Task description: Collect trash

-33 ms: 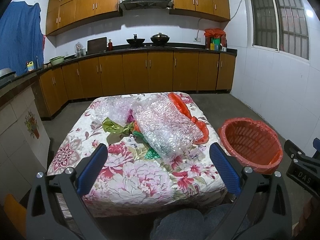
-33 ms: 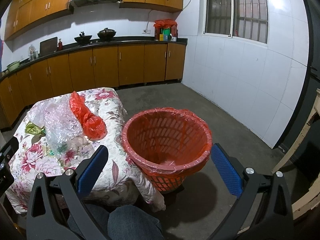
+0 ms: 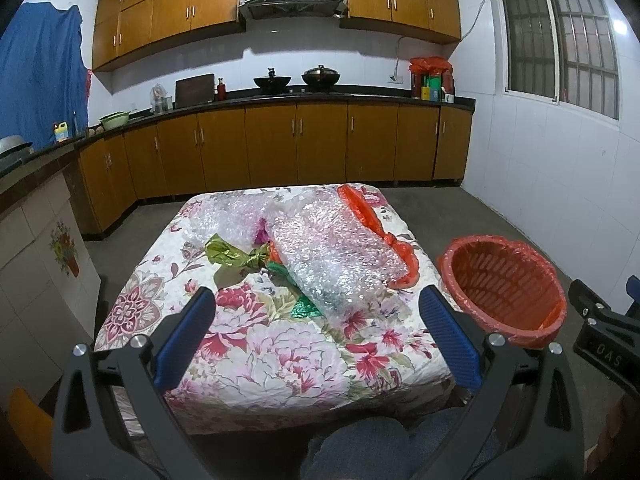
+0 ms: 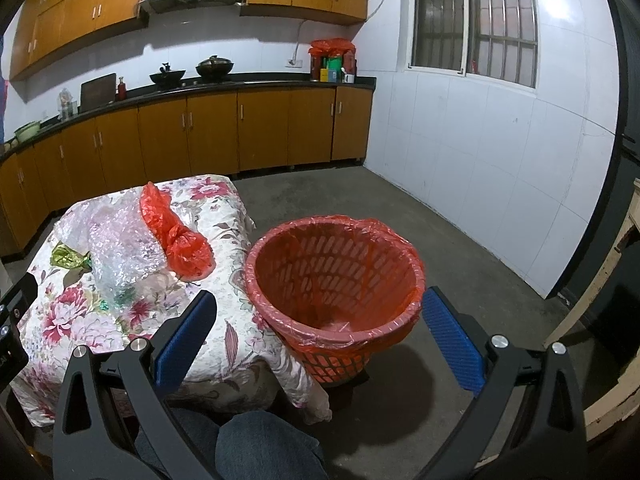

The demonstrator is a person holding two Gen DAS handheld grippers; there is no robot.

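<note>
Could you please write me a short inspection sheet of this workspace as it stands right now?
Surface: low table under a floral cloth, near half bare.
Job's things: clear bubble wrap sheets, crumpled red plastic bag, olive-green foil wrapper, green foil scrap, all on the cloth; red slatted basket with red liner on the floor beside the table, looks almost empty.
Clutter: nothing seen.
Grippers: left gripper open, holding nothing; right gripper open, holding nothing.
Cables: one wire on the wall to a socket.
Surroundings: wooden kitchen cabinets, two woks on the counter, barred window.
</note>
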